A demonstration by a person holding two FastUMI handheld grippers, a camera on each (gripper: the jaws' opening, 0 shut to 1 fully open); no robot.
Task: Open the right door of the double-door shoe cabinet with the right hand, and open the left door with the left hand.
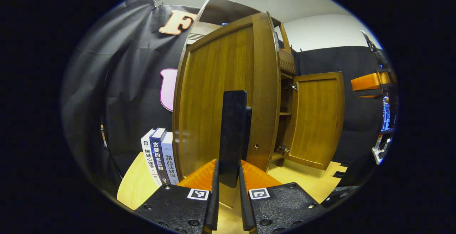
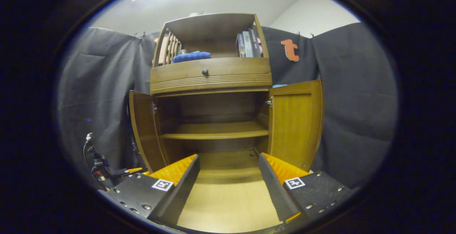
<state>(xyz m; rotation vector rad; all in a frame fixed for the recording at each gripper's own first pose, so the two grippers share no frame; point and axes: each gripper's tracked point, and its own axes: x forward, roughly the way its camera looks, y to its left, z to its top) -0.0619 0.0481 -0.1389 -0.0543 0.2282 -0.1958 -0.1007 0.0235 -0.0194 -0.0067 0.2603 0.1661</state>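
Books (image 1: 159,155) stand at 8 o'clock of the left door (image 1: 221,95); right door (image 1: 315,118) at its 3 o'clock

Three books (image 1: 159,155) stand upright beside the open left door (image 1: 221,98), and their spines carry Chinese titles I can read in the left gripper view. The leftmost spine says 拖延心理学, the middle one 贪婪的多巴胺, the right one 路西法效应. More books (image 2: 248,43) stand on the cabinet's top shelf in the right gripper view, but their spine lettering is too small to make out. Each gripper's body carries square coded marker tags (image 1: 198,194), patterns rather than words.
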